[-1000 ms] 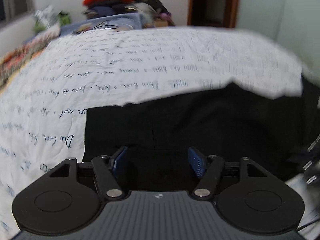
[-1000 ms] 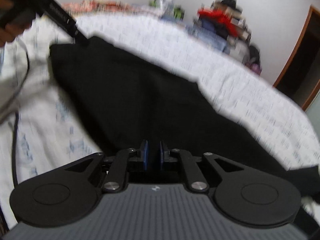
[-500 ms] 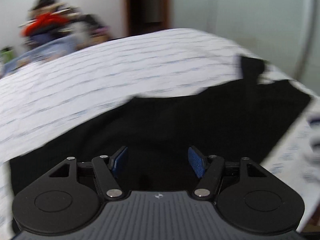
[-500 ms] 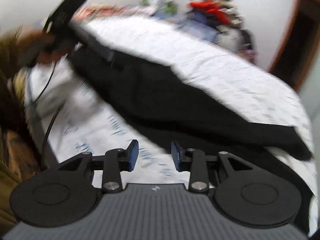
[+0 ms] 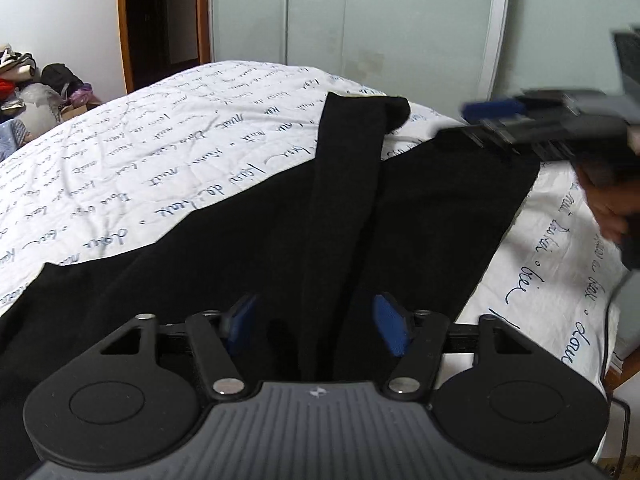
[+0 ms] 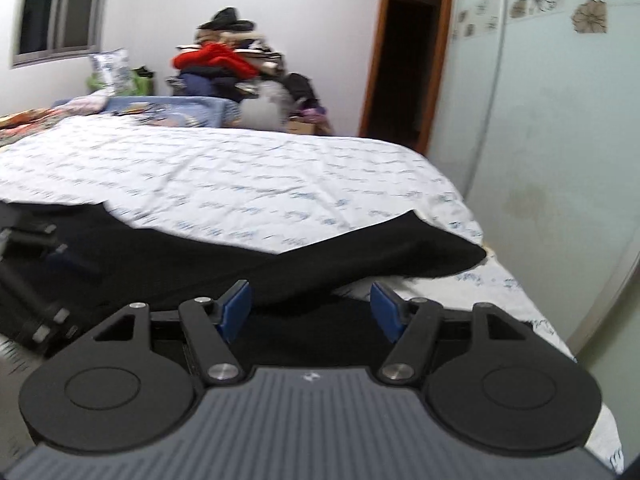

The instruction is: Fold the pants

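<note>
Black pants (image 5: 248, 240) lie spread on a white bedsheet with blue writing (image 5: 140, 152). One leg (image 5: 352, 148) runs away toward the bed's far end, the other (image 5: 460, 208) lies beside it on the right. My left gripper (image 5: 316, 320) is open just above the fabric and holds nothing. My right gripper (image 6: 310, 312) is open and empty over the pants (image 6: 280, 268) near the leg end (image 6: 452, 252). It also shows blurred at the right of the left wrist view (image 5: 492, 110). The left gripper appears at the left edge of the right wrist view (image 6: 28, 300).
A pile of clothes (image 6: 228, 64) and bags stands beyond the bed's far side. A dark doorway (image 6: 404, 60) and a pale green sliding wardrobe door (image 6: 560, 140) are beside the bed. The bed's edge (image 5: 600, 320) lies to the right.
The right gripper opened, let go of the pants and swung right to the leg end. The left gripper turned right along the pants, staying open.
</note>
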`<state>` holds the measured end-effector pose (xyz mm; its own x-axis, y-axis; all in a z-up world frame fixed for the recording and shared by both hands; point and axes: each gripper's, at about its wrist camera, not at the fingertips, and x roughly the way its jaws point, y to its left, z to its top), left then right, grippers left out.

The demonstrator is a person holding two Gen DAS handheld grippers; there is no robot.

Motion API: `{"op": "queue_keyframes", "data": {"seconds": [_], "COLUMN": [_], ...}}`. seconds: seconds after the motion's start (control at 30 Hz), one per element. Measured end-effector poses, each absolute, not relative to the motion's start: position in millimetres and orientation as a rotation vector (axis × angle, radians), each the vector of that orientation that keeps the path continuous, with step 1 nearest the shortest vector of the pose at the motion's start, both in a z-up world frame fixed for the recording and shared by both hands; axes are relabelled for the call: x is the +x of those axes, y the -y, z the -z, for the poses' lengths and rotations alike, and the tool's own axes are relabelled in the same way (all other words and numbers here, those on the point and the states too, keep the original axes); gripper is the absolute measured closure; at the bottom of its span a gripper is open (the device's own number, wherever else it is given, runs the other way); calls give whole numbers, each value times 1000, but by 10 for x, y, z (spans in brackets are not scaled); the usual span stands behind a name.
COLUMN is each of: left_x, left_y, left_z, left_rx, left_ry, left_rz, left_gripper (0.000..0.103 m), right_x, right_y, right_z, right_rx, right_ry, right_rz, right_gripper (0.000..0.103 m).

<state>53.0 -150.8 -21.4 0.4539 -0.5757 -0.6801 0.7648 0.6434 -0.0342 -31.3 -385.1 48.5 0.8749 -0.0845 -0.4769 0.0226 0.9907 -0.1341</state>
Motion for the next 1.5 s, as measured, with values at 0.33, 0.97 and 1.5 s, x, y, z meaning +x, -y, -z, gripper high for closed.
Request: {"op": "queue_keyframes", "data": {"seconds": [0.33,0.97,1.5], "left_x": [579,640,454], "left_y": [1640,1696,1638], "left_z": [363,389,305], "left_rx": [278,258,263], "left_ry": [-727,-737,-707], "left_rz": [835,862,890], "left_gripper": [89,92,96], "right_x": [806,2474,1135], "right_y": [4321,5105,5277], "right_z": [-417,127,-686], "right_rx": [-85,-19,164], "right_ry": [-539,-776,-432], "right_rz": [114,342,357], "right_gripper": [39,76,97]}}
